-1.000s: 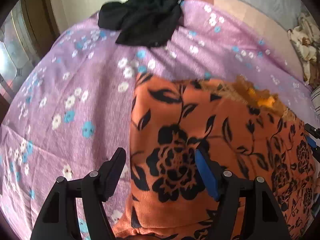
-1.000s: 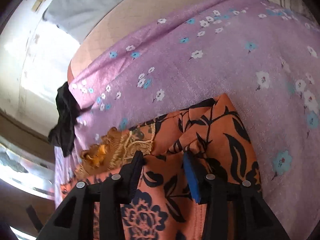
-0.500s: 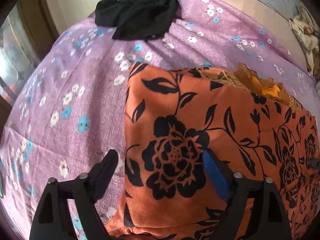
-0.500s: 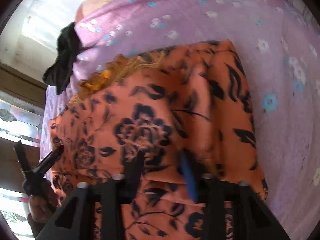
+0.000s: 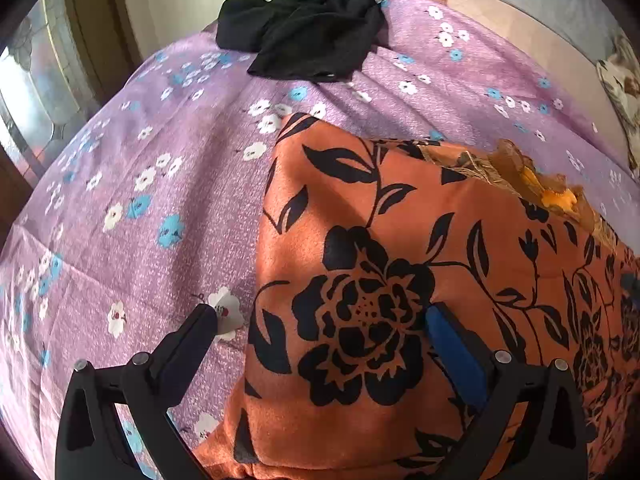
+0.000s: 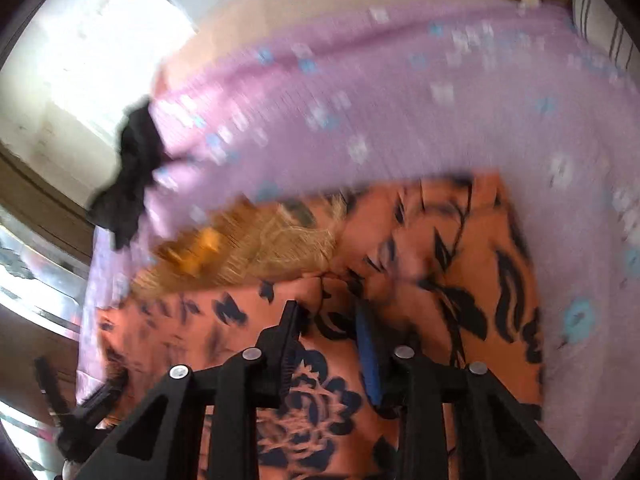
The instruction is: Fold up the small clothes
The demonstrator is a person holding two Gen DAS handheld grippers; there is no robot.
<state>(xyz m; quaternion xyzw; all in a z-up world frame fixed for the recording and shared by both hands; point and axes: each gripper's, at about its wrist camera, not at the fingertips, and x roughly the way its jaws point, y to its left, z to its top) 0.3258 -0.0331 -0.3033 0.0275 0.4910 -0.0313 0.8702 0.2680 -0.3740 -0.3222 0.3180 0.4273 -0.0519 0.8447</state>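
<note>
- Here the orange, black-flowered garment [image 5: 400, 280] lies on the purple floral bedsheet [image 5: 160, 200], its left edge between the left hand-held gripper's [image 5: 320, 320] wide-open jaws.
- Right hand-held gripper [image 6: 328, 312], jaws narrowed, noses a raised fold; whether it pinches, I cannot tell.

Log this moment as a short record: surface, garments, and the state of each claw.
surface: purple floral sheet spread over a bed
main garment: orange floral garment, lying folded on the sheet, gold trim at its far edge
other garment: black garment, crumpled at the sheet's far edge
left claw: wide open, having just opened further, straddling the orange garment's left edge, pads not pressing
right claw: narrow gap, over a raised fold of the orange garment; blur hides whether it grips
</note>
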